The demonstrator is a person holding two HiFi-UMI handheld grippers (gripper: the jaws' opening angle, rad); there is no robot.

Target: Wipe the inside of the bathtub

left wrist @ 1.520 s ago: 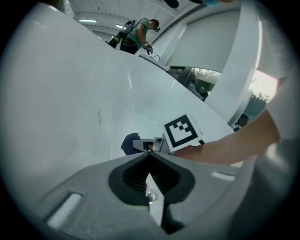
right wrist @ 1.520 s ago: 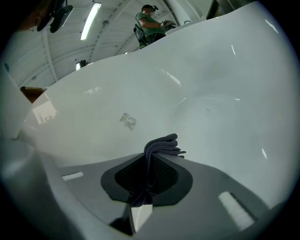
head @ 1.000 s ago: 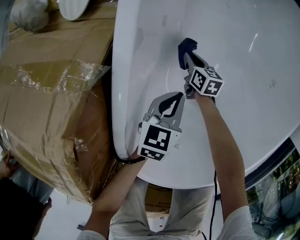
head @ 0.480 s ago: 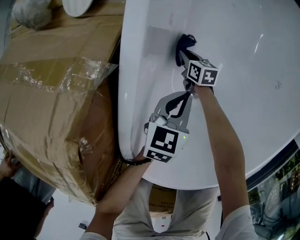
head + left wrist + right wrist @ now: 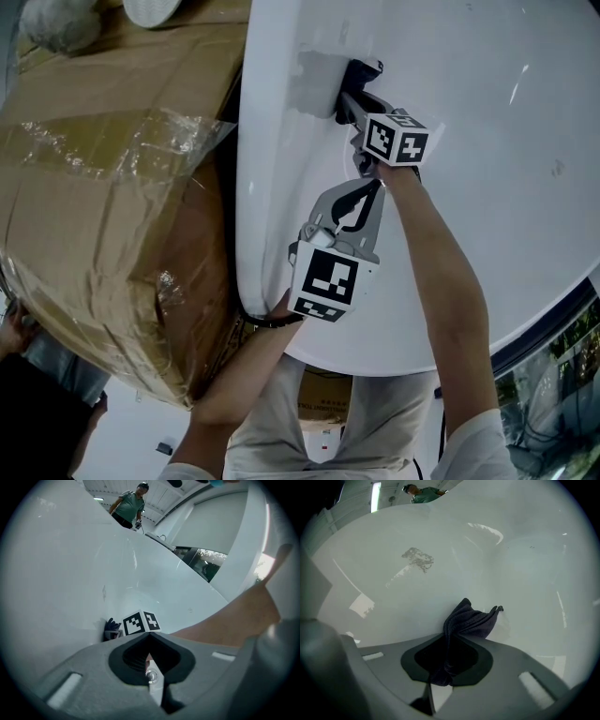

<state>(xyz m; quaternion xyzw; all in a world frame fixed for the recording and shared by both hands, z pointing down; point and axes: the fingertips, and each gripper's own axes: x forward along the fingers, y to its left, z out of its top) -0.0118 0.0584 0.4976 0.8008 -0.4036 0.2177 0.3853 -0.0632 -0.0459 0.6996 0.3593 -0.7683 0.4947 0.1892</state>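
Head view: white tub (image 5: pixel 487 187) fills centre and right; cardboard box (image 5: pixel 112 187) at left. Right claw (image 5: pixel 349 98) at upper centre, dark cloth (image 5: pixel 364 69) against tub's inner wall. Left claw (image 5: pixel 361 195) at mid-frame, just below right claw's marker cube (image 5: pixel 396 138).

Left gripper view: left claw (image 5: pixel 150 641) pressed together, nothing between. Cloth (image 5: pixel 111 624) at lower left, touching tub wall; forearm (image 5: pixel 234 620) at right; person (image 5: pixel 129 506) at top.

Right gripper view: right claw (image 5: pixel 447 637) pinching cloth (image 5: pixel 471 620); cloth's free end bunched on tub wall, mid-frame.
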